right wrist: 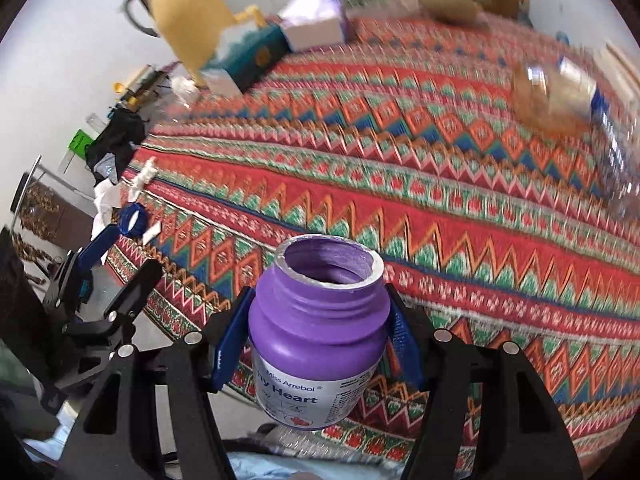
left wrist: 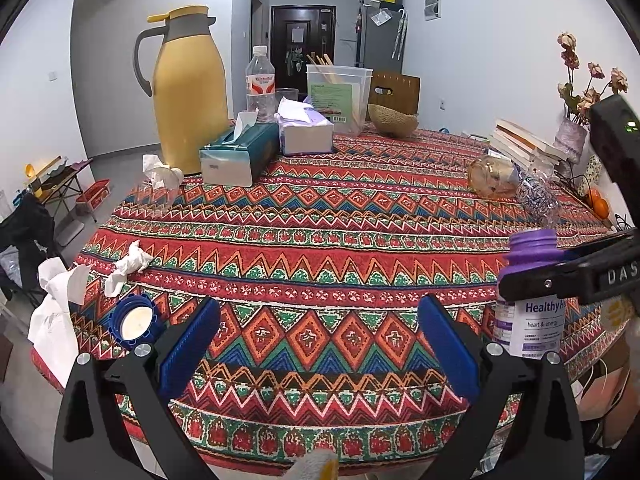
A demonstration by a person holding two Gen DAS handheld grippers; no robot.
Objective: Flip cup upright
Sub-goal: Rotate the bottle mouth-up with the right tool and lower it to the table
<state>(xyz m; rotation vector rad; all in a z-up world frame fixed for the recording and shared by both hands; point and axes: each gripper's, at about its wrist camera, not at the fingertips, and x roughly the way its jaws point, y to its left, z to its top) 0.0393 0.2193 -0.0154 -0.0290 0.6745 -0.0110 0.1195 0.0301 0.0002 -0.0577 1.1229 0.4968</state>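
An amber glass cup (left wrist: 490, 178) lies on its side at the far right of the patterned tablecloth (left wrist: 320, 240), beside a crushed plastic bottle (left wrist: 536, 196); the right wrist view shows this cup (right wrist: 548, 96) blurred. My right gripper (right wrist: 318, 320) is shut on an uncapped purple supplement bottle (right wrist: 320, 360), held upright near the table's front right; the left wrist view shows that bottle (left wrist: 532, 320) clamped by the right gripper (left wrist: 532, 276). My left gripper (left wrist: 320, 344) stands open and empty over the front edge. A blue bottle cap (left wrist: 134, 322) lies upturned at the front left.
A yellow thermos jug (left wrist: 190, 92), two tissue boxes (left wrist: 238, 156), a water bottle (left wrist: 261, 80), a plastic container (left wrist: 338, 96) and a bowl (left wrist: 392, 120) stand at the back. Stacked books (left wrist: 524, 144) and oranges (left wrist: 600, 204) sit right. Crumpled tissues (left wrist: 128, 268) lie left.
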